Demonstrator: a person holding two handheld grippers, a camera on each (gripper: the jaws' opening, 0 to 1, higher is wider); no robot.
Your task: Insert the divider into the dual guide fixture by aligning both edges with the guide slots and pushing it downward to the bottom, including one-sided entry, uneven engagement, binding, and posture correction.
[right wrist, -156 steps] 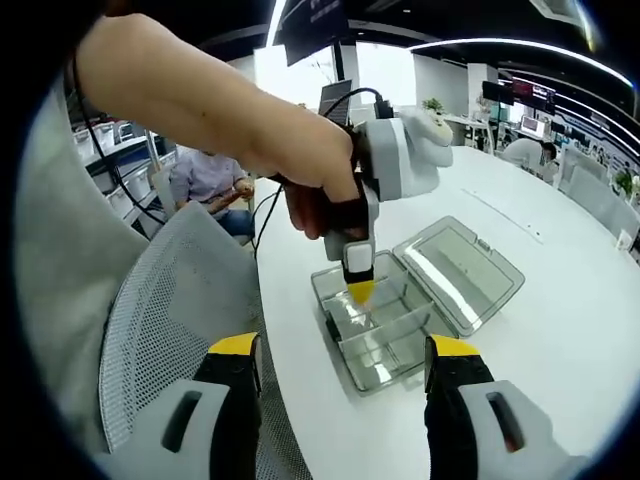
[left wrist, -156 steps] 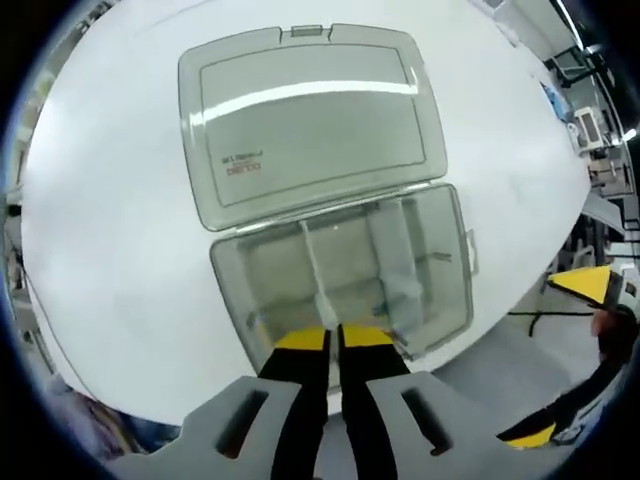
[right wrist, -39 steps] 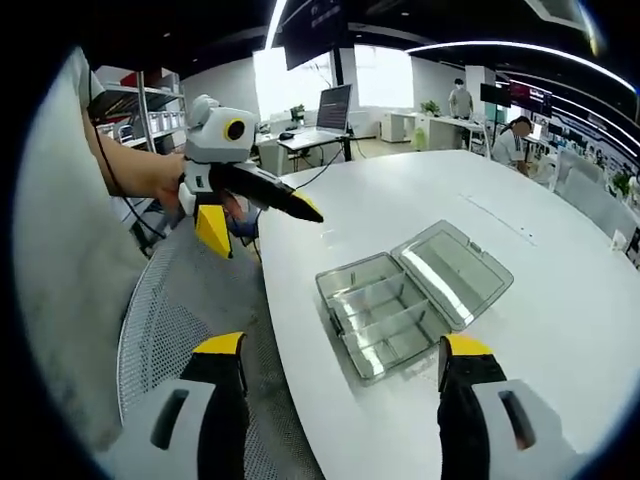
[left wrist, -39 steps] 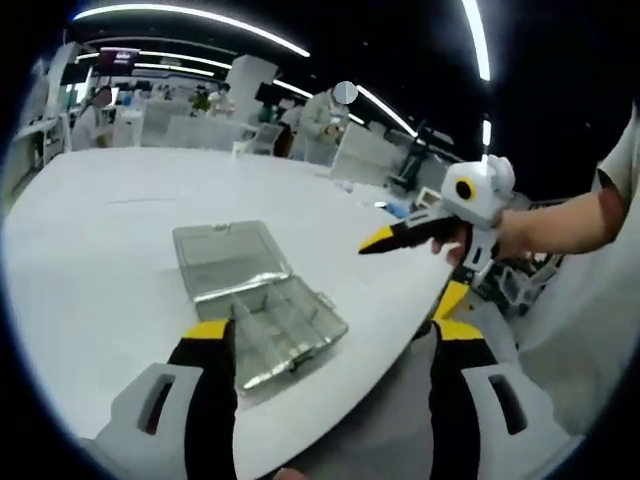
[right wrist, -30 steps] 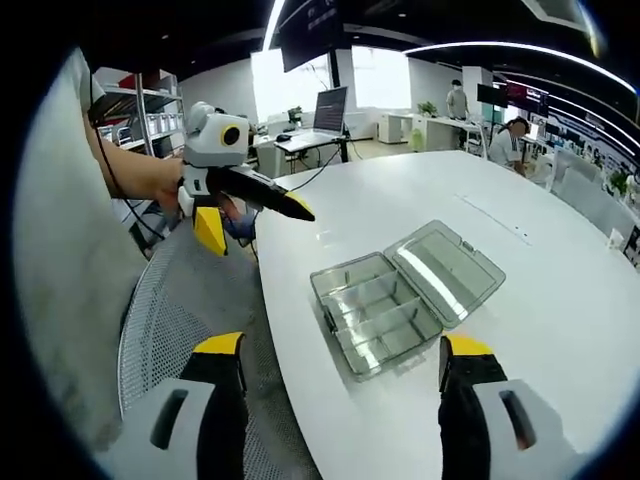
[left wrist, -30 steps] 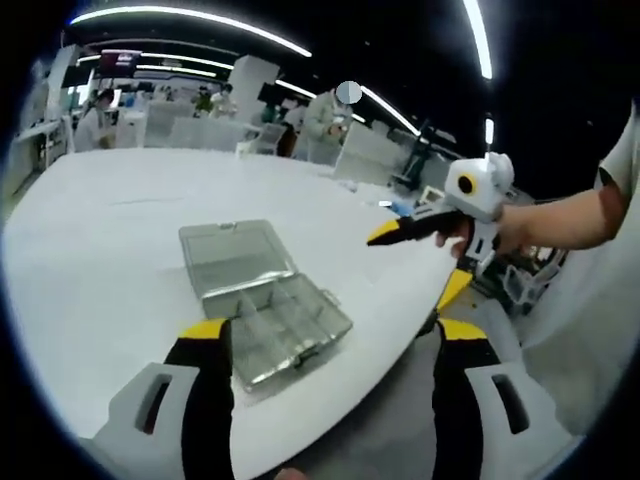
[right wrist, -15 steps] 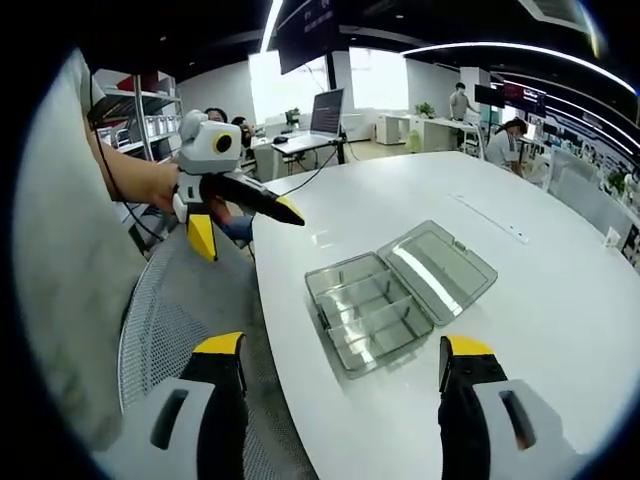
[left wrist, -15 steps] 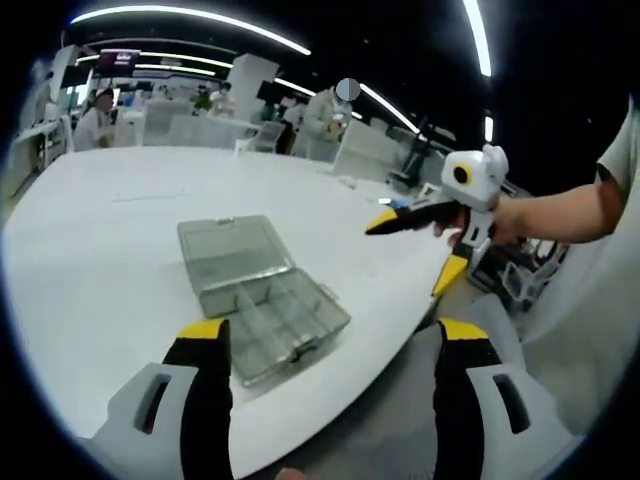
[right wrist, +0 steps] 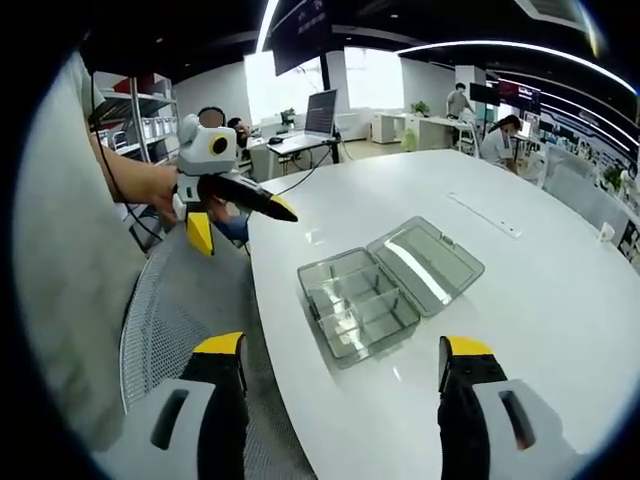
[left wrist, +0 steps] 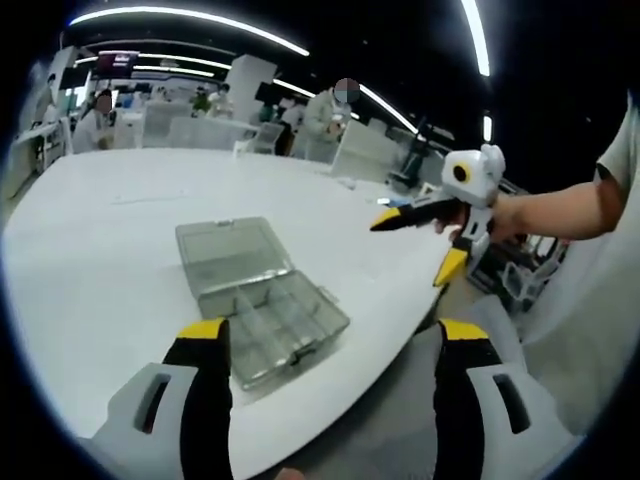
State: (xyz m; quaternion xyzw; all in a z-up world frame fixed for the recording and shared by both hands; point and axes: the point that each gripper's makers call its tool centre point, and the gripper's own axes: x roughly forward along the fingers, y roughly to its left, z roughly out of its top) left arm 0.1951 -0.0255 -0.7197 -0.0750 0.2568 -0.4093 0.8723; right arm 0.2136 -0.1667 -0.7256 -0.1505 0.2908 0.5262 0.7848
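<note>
A clear plastic organizer box [left wrist: 270, 320] lies open on the white table [left wrist: 90, 270], its lid [left wrist: 225, 255] folded flat behind the tray. Thin clear dividers [right wrist: 352, 288] stand inside the tray [right wrist: 360, 310]; I cannot tell how deep they sit. My left gripper [left wrist: 332, 335] is open and empty, held back from the box near the table edge. My right gripper [right wrist: 345, 348] is open and empty too, well short of the box. Each gripper shows in the other's view, hand-held with jaws spread: the right gripper [left wrist: 430, 225] and the left gripper [right wrist: 235, 200].
A grey mesh chair [right wrist: 170, 310] stands off the table's near edge. The table runs wide beyond the box lid [right wrist: 425, 255]. Desks, monitors and seated people fill the far background. A sleeve and forearm [left wrist: 560, 215] reach in beside me.
5.2 s ago my left gripper was shut down in the box tray; it has since pulled away and opened. Over the last second both hands only drifted slightly; the box lies as before.
</note>
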